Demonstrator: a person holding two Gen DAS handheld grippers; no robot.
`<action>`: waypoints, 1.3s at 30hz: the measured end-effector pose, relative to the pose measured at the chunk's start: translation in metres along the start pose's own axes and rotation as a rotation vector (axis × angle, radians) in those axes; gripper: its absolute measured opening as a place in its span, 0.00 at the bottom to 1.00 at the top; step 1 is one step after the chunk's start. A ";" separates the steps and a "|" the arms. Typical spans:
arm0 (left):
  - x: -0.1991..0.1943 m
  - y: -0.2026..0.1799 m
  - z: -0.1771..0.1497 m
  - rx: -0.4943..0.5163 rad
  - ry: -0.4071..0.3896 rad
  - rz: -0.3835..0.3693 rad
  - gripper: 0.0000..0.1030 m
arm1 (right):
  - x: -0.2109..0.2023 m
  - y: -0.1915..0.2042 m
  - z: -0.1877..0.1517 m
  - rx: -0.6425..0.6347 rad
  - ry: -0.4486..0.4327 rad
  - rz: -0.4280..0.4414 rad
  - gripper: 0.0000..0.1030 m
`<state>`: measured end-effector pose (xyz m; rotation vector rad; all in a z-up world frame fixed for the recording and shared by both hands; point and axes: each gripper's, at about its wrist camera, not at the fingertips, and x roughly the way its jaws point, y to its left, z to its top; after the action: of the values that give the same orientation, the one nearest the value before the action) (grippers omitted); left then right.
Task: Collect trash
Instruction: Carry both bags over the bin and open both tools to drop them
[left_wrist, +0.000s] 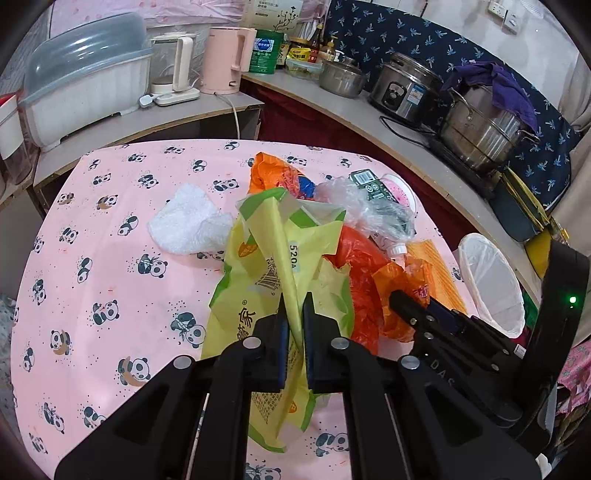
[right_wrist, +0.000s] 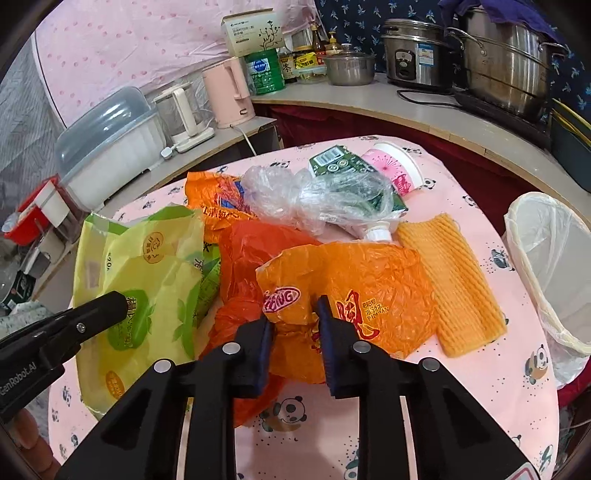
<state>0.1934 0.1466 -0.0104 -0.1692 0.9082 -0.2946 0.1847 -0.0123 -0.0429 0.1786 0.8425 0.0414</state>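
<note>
A yellow-green plastic bag (left_wrist: 258, 258) lies on the pink panda tablecloth (left_wrist: 110, 258), and my left gripper (left_wrist: 295, 314) is shut on a raised fold of it. To its right, my right gripper (right_wrist: 295, 321) is shut on a crumpled orange snack bag (right_wrist: 369, 280), which is bunched between the pads. Behind them lie a red-orange bag (right_wrist: 251, 251), a clear plastic bag (right_wrist: 295, 199), a green pack (right_wrist: 340, 162), a pink paper cup (right_wrist: 395, 166) and an orange ribbed cloth (right_wrist: 450, 280). A white crumpled tissue (left_wrist: 184, 225) lies apart to the left.
A bin with a white liner (right_wrist: 546, 258) stands off the table's right edge. Behind the table runs a counter with a pink kettle (right_wrist: 229, 92), a covered dish rack (right_wrist: 107, 144), a rice cooker (right_wrist: 417, 55) and a steel pot (right_wrist: 506, 62).
</note>
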 end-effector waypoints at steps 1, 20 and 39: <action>-0.002 -0.002 0.000 0.002 -0.004 -0.002 0.06 | -0.005 -0.001 0.001 0.002 -0.009 0.002 0.19; -0.038 -0.063 0.009 0.086 -0.091 -0.064 0.06 | -0.096 -0.033 0.019 0.038 -0.189 -0.011 0.18; -0.024 -0.163 0.012 0.223 -0.082 -0.182 0.06 | -0.146 -0.135 0.026 0.193 -0.292 -0.148 0.18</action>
<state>0.1600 0.0005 0.0588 -0.0572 0.7738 -0.5518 0.1025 -0.1643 0.0581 0.2955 0.5653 -0.2010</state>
